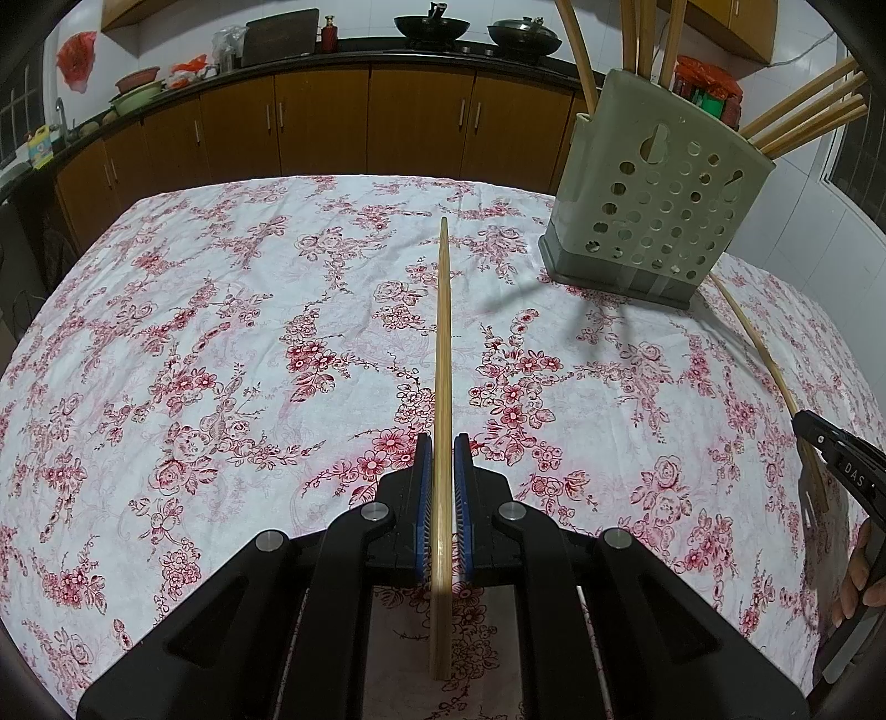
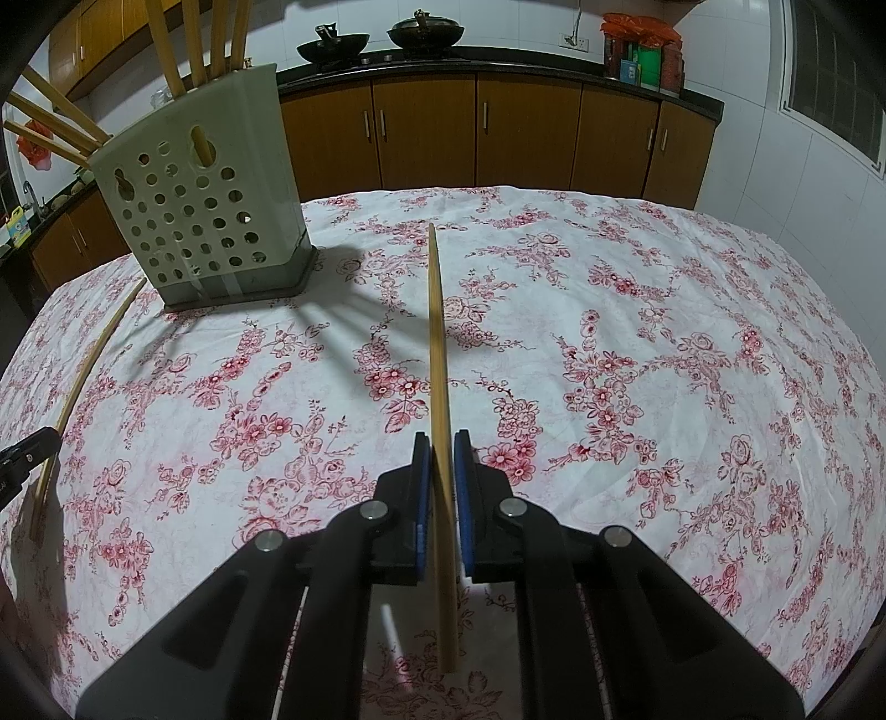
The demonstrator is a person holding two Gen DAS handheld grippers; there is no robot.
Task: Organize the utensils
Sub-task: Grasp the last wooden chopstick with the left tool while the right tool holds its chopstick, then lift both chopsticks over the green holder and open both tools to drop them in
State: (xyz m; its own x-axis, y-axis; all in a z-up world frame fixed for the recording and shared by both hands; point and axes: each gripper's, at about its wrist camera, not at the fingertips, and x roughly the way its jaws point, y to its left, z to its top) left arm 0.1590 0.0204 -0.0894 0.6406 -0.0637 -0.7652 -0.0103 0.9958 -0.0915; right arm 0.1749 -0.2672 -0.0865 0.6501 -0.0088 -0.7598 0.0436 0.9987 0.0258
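In the left wrist view my left gripper (image 1: 443,448) is shut on a bamboo chopstick (image 1: 443,332) that points forward over the table. A pale perforated utensil holder (image 1: 659,221) stands ahead to the right, with several chopsticks upright in it. At the right edge my right gripper (image 1: 811,443) is clamped on a second chopstick (image 1: 764,354). In the right wrist view that right gripper (image 2: 441,443) is shut on its chopstick (image 2: 436,343). There the holder (image 2: 205,210) stands ahead to the left, and the left gripper (image 2: 33,448) with its chopstick (image 2: 83,376) shows at the left edge.
A white cloth with red flowers (image 1: 221,332) covers the table. Beyond its far edge run brown cabinets (image 1: 332,127) under a dark counter bearing two woks (image 1: 432,25). A person's fingers (image 1: 855,581) show at the right edge.
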